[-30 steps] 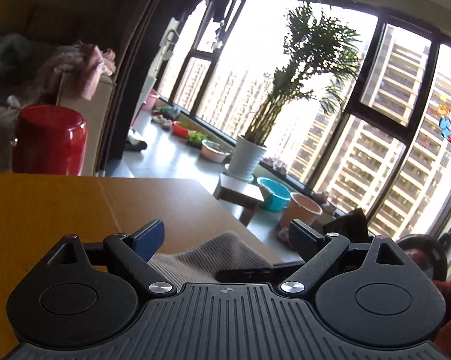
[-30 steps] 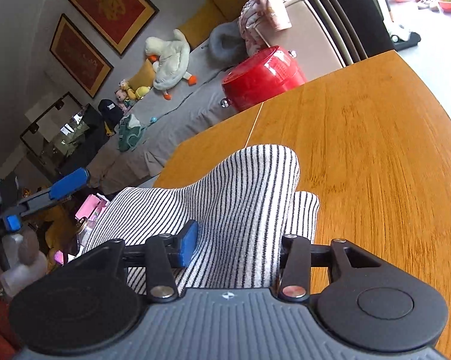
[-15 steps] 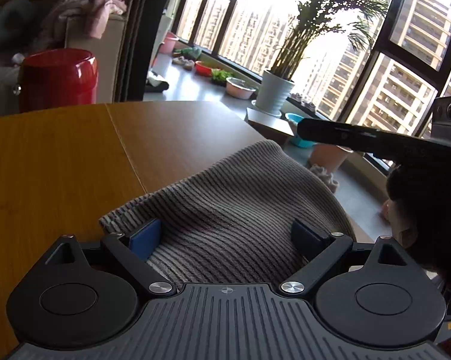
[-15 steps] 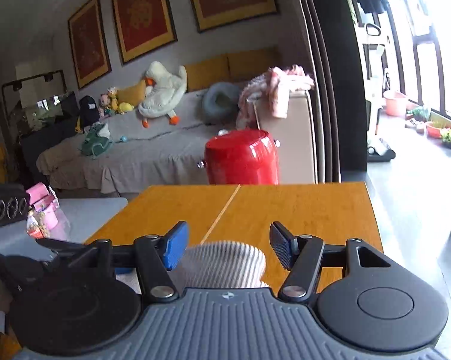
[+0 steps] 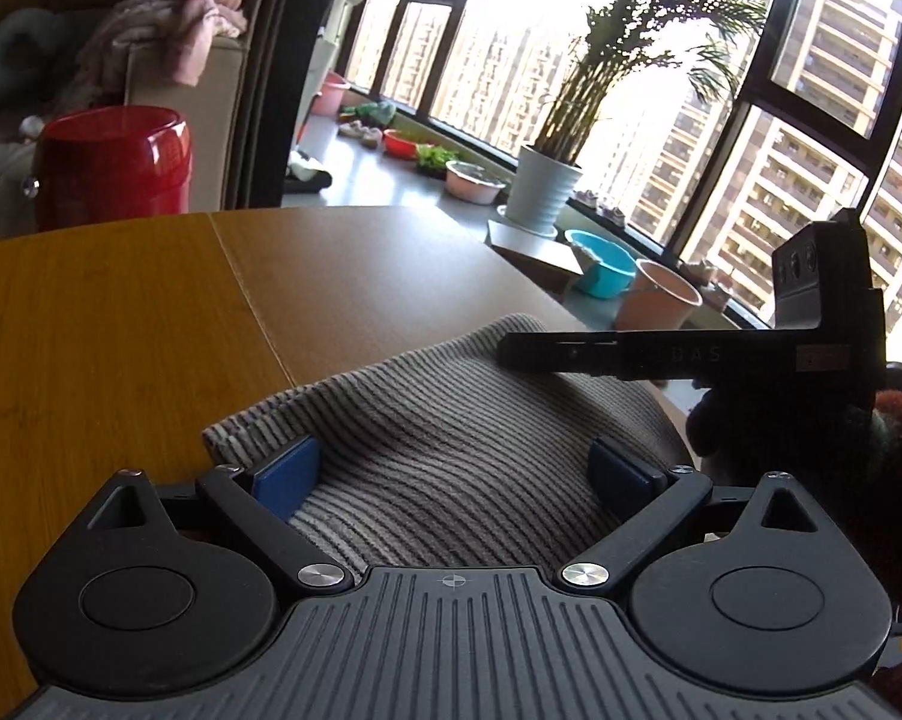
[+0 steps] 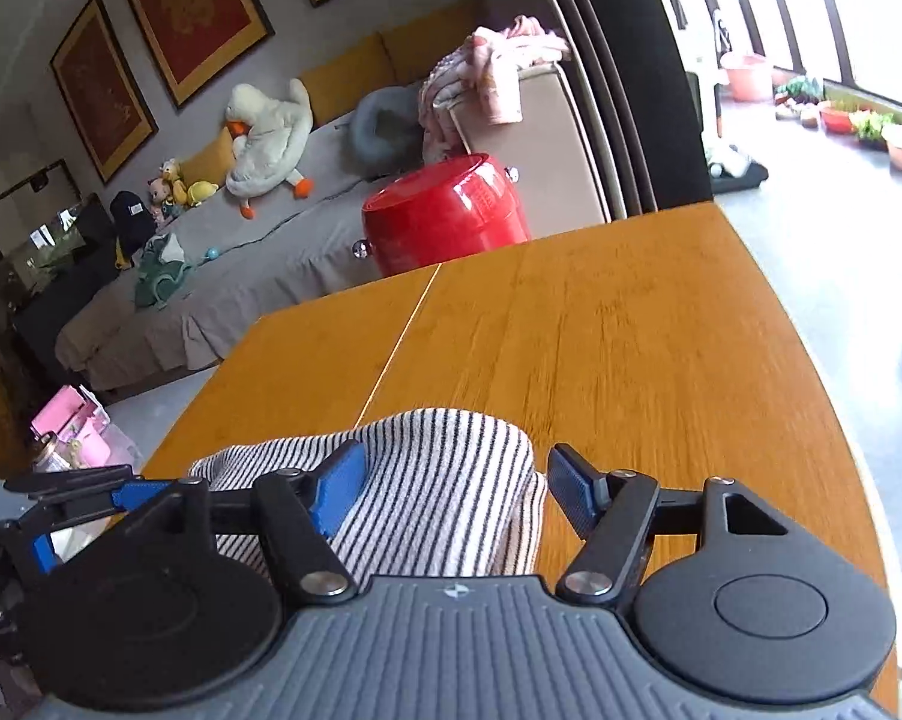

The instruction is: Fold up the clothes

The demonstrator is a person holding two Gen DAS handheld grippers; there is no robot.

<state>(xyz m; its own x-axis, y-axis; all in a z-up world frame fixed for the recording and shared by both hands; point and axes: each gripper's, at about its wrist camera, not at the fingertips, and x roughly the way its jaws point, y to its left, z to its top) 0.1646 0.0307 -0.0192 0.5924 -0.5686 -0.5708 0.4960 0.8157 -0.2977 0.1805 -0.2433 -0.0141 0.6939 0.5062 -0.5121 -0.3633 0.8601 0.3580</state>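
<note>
On the wooden worktop (image 6: 661, 324), a striped garment (image 5: 451, 450) lies bunched.
Both grippers, left gripper (image 5: 457, 468) and right gripper (image 6: 454, 483), hover with jaws wide, seemingly positioned for gripping.

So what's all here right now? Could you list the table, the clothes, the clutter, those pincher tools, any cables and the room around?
Surface: wooden table, seam down the middle.
Job's things: striped garment lying bunched at the near edge.
Clutter: nothing seen on the table.
Grippers: left gripper open over the garment; right gripper open, garment between its fingers.
Cables: nothing seen.
Surroundings: red pot beyond the table, sofa, potted plant, windows.
</note>
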